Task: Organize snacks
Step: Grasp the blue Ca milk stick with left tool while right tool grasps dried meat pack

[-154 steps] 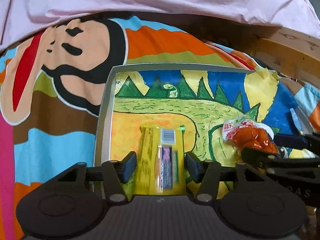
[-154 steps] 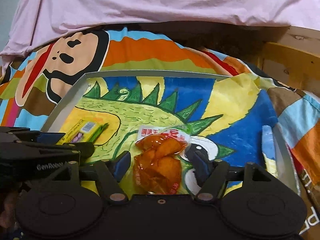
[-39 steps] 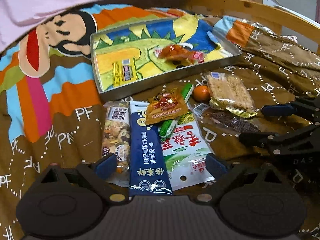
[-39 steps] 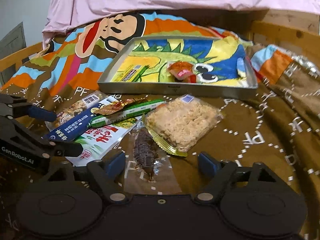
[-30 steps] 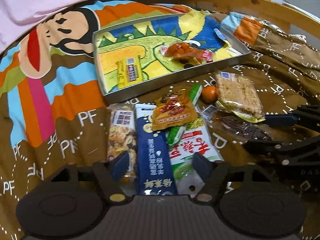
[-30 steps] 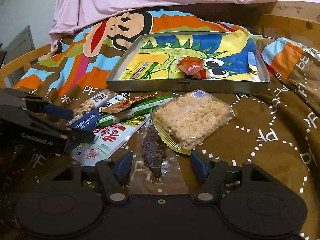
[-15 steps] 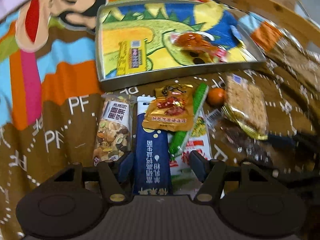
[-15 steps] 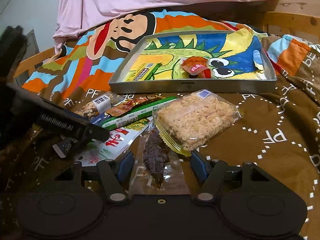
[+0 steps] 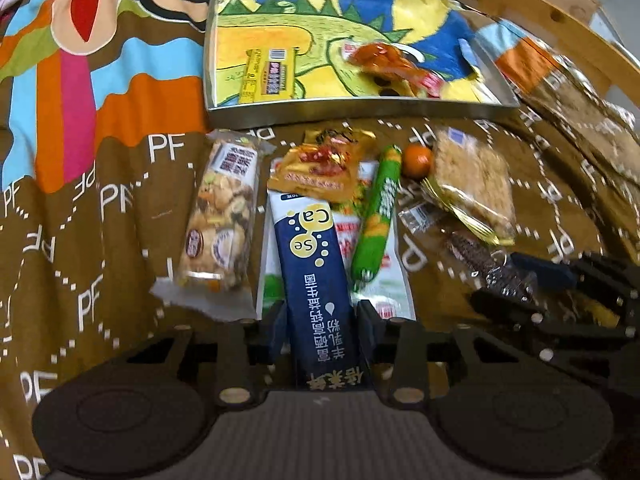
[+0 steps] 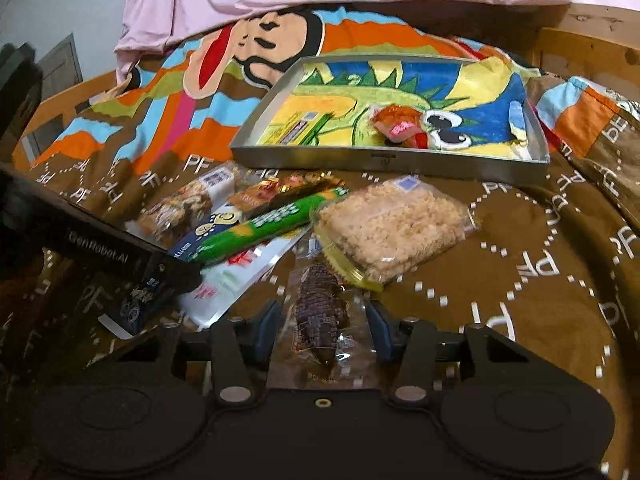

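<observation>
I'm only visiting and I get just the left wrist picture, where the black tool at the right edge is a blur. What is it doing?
Observer: The right tool has just been closing its jaws, with a dark dried snack in a clear wrapper between its fingers. I can't tell whether they press on it yet.
Operator: What's off to the left of the blanket?
Observer: A wooden rail runs along that side.
Operator: How does my own tool look from there?
Observer: The left tool, whose jaws have just closed on the dark blue stick pack, has "GenRobot.AI" lettered on its side.
</observation>
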A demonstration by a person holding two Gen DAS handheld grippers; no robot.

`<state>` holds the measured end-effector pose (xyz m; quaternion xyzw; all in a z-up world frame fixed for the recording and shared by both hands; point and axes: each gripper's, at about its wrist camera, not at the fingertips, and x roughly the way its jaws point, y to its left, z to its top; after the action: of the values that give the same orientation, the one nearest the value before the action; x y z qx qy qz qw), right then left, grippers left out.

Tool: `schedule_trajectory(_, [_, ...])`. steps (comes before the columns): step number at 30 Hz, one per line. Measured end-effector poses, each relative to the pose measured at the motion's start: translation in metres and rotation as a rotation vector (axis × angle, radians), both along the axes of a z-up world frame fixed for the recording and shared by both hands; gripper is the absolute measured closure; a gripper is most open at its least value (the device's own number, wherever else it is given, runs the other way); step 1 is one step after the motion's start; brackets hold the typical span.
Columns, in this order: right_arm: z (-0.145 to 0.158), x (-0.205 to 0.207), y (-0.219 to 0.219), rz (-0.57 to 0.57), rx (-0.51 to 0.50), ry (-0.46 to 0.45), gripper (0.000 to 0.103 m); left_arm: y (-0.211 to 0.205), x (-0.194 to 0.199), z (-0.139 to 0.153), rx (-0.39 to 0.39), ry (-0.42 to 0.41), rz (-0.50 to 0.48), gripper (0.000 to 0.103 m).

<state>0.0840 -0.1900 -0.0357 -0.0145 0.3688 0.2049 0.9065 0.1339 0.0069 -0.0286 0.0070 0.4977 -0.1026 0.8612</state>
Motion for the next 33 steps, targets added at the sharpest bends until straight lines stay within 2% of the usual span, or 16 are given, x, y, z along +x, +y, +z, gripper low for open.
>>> schedule_trajectory(4, [-0.003, 0.0, 0.0, 0.007, -0.001, -0.006, 0.05, -0.002, 0.003, -0.002, 0.015, -0.01, 0.003, 0.055])
schedule_trajectory(6, [-0.005, 0.004, -0.002, -0.004, 0.023, -0.008, 0.046, -0.002, 0.009, -0.003, 0.019, -0.006, 0.02, 0.043])
schedule_trajectory(10, [-0.01, 0.011, 0.0, -0.013, 0.04, -0.014, 0.044, 0.002, 0.018, -0.005, -0.018, 0.005, 0.046, 0.042])
schedule_trajectory(12, [-0.01, 0.01, 0.001, -0.011, 0.034, -0.018, 0.044, 0.002, 0.016, -0.006, -0.017, 0.0, 0.037, 0.047])
schedule_trajectory(15, [-0.01, 0.006, 0.005, -0.014, 0.013, -0.03, 0.054, -0.001, 0.01, -0.004, -0.003, -0.008, 0.026, 0.06])
schedule_trajectory(23, [-0.005, -0.013, 0.013, -0.002, -0.064, -0.049, 0.055, 0.001, -0.01, 0.004, -0.033, 0.007, 0.04, 0.065])
schedule_trajectory(26, [-0.003, -0.026, 0.015, 0.005, -0.088, -0.067, 0.055, 0.005, -0.022, 0.008, -0.069, 0.014, 0.052, 0.065])
schedule_trajectory(33, [0.0, -0.061, 0.033, 0.061, -0.243, -0.201, 0.055, 0.014, -0.047, 0.014, -0.139, -0.008, 0.093, 0.065])
